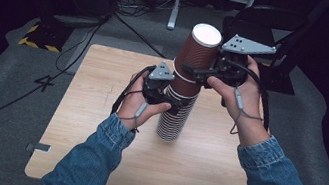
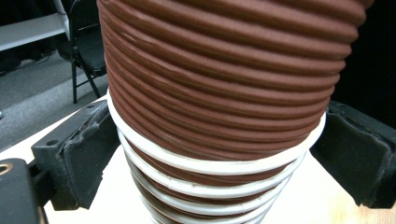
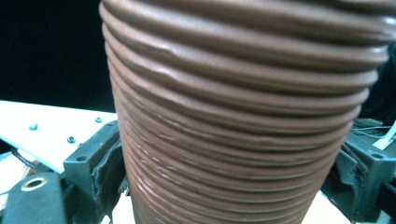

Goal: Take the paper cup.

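High view: stack of cups (image 1: 177, 110) stands at table (image 1: 96, 126) centre; top cup (image 1: 197, 60) sits tilted above it.
Left claw (image 1: 170, 104): clamps the stack low, centre frame.
Right claw (image 1: 193, 72): clamps the top cup.
Left gripper view: pads (image 2: 84, 158) press the white rims (image 2: 219, 168).
Right gripper view: pads (image 3: 107, 172) squeeze the ribbed brown wall (image 3: 243, 121).
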